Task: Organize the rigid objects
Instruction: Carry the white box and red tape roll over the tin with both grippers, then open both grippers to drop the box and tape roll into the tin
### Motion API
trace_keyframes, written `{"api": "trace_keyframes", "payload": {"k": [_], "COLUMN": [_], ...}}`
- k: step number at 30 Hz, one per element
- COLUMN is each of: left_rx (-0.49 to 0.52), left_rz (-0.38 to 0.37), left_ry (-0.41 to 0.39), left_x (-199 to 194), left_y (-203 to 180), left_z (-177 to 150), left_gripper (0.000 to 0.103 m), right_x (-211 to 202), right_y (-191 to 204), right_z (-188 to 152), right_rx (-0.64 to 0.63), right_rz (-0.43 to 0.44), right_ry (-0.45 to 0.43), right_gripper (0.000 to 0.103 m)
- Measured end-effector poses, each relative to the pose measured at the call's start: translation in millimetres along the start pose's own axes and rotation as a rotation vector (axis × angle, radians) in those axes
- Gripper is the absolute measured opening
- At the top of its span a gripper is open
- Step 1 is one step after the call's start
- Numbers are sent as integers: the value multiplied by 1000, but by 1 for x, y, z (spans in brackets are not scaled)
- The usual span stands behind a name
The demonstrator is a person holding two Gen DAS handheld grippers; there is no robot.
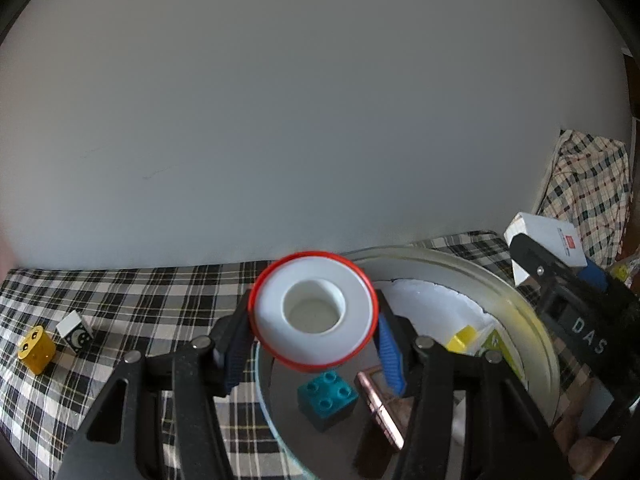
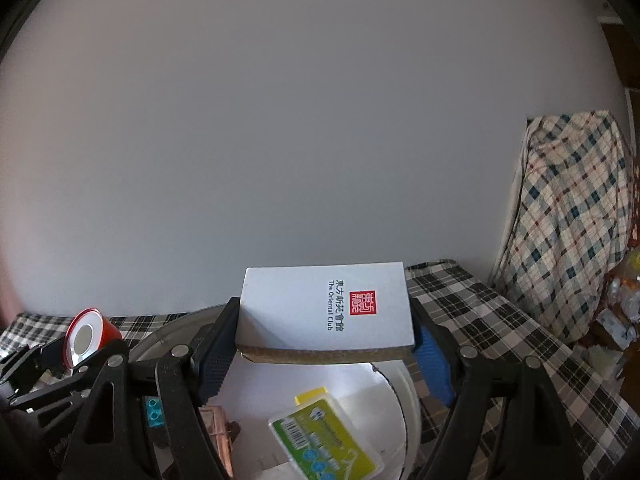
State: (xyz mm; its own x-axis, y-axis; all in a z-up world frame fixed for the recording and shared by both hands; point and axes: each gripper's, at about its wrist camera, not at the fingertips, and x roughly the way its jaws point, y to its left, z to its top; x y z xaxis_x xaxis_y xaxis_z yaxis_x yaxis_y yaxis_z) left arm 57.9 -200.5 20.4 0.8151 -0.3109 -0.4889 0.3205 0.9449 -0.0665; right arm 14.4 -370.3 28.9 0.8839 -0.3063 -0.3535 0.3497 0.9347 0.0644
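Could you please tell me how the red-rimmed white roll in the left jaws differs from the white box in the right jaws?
The roll is round with a central hole; the box is flat and rectangular. The roll has a red rim and no print; the box carries a red seal and "The Oriental Club". Both are mostly white, clamped in jaws, and held above the round tray.

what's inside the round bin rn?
Inside the round bin: teal block, rose-gold case, yellow block, green-labelled box. The grippers and their held items hide the rest of the floor.
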Motion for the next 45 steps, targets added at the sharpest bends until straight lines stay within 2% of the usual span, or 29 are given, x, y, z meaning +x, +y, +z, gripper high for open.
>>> {"api": "trace_keyframes", "payload": {"k": [3,6,10,18,25,31,33,35,36,38,41,45], "left_rx": [16,29,71,94,118,131,140,143,146,160,136,55], "left_rz": [-17,-35,-28,-26,-41,-27,-30,-33,-31,-31,-42,-103], "left_ry": [45,106,150,249,292,309,320,336,343,342,385,436], "left_x": [12,27,37,61,71,78,79,81,83,82,87,86], "left_y": [-7,-17,-31,-39,-45,-48,-49,-51,-52,-53,-49,-41], "left_z": [8,12,17,20,19,17,17,16,16,15,14,14], "left_gripper": [54,54,54,54,54,55,62,92,102,103,102,103], "right_x": [15,33,54,72,95,101,103,105,106,108,106,96], "right_y": [-7,-6,-1,1,-3,-1,0,-1,-1,1,-1,-24], "right_z": [9,17,22,20,15,11,10,9,8,7,6,8], "right_rx": [17,-5,-29,2,31,13,16,30,33,35,67,227], "right_rz": [12,7,23,78,89,88,83,91,100,119,176,225], "right_ry": [43,118,217,311,408,441,451,464,472,489,495,427], "right_gripper": [80,80,80,81,81,81,81,81,81,82,88,88]}}
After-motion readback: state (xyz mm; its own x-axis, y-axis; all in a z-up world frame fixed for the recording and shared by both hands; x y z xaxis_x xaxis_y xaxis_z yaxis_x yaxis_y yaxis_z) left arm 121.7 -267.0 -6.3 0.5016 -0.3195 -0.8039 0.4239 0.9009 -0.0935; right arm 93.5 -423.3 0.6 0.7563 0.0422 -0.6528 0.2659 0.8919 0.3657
